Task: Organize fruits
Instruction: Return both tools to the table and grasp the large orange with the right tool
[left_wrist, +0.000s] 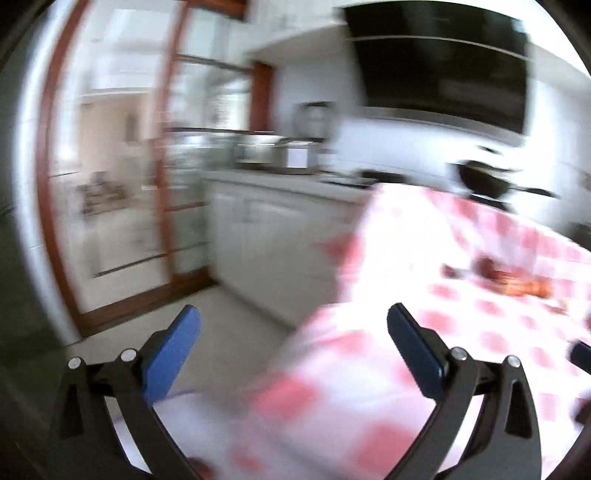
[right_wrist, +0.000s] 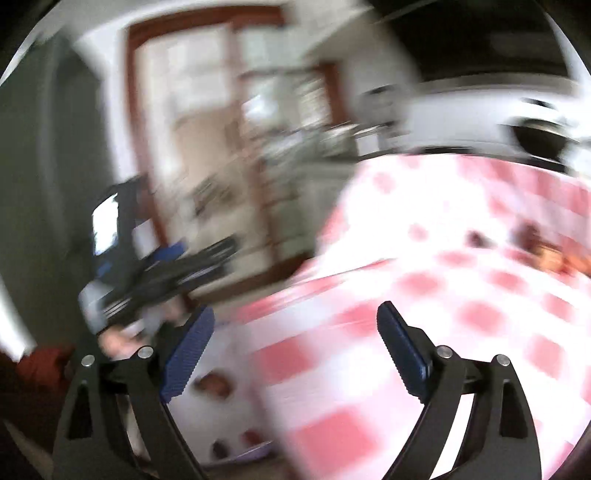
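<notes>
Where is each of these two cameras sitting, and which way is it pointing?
Left wrist view: sits on the left hand-held gripper, looking past its open blue fingers over a red-checked tablecloth toward kitchen cabinets.
Right wrist view: sits on the right hand-held gripper, open and empty, over the same cloth; the left hand-held gripper, blurred, shows at left.
Both share the tablecloth, blurred fruit and the wood-framed glass door.

Bright kitchen (left_wrist: 266, 221), wood-framed glass door (left_wrist: 122, 177)

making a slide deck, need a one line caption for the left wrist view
Blurred left wrist view: open, empty left claw above a red-and-white checked tablecloth, small fruits scattered at right.
</notes>
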